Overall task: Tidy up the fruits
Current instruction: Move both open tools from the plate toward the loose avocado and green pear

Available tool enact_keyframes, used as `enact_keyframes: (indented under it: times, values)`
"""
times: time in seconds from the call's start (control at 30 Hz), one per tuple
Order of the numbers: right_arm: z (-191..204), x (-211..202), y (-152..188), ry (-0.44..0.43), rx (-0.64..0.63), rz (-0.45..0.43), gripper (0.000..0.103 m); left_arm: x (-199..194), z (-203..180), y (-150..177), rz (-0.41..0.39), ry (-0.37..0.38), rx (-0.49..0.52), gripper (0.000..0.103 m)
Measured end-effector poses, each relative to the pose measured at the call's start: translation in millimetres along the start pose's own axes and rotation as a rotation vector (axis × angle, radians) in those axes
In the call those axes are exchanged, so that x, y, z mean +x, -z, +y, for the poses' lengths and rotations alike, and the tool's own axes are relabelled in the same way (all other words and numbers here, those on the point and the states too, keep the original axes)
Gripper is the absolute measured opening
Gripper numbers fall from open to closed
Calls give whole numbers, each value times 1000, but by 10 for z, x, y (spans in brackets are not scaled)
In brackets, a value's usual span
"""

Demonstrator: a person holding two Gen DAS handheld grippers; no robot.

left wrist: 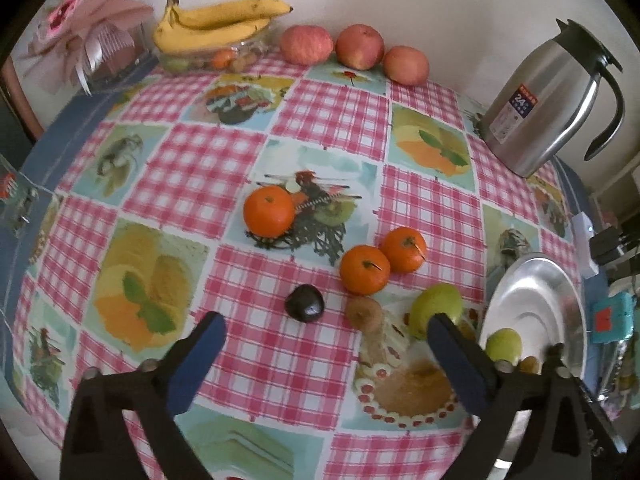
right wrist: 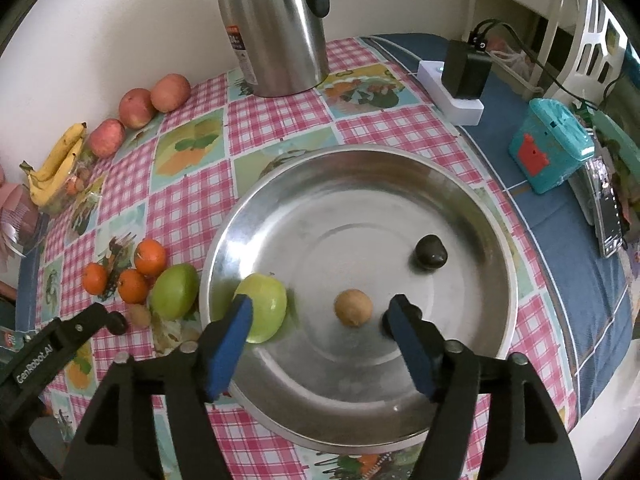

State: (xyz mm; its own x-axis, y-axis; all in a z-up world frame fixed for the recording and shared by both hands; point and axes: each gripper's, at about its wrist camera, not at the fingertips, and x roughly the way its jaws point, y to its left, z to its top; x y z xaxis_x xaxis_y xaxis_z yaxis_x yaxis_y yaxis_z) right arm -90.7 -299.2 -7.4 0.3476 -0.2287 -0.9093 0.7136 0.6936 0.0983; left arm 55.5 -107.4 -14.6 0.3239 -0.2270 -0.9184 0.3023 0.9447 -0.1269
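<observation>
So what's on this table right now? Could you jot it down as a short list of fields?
plate: green fruit, small tan fruit, dark fruit
off plate: three oranges, green fruit, dark fruit
back wall: bananas, three apples
left gripper: open, empty
right gripper: open, over plate

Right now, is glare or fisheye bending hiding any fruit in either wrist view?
Right wrist view: bright glare streaks the metal plate, yet the green apple, brown fruit and dark fruit read clearly. Left wrist view: soft overall, edges bowed; the plate's sheen is mild, oranges sharp enough.
</observation>
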Motion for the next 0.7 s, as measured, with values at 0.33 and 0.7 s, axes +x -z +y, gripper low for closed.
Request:
enact_keyframes:
  times: [0.33,0.7]
  values:
    - [30,-60,9,4,-50,-54,101,-28,-14,-8,-35,-33,28,103]
    - [113,-136,-4,-2,-77,-113,101,-154,-49,-57,-100,-95,51,103]
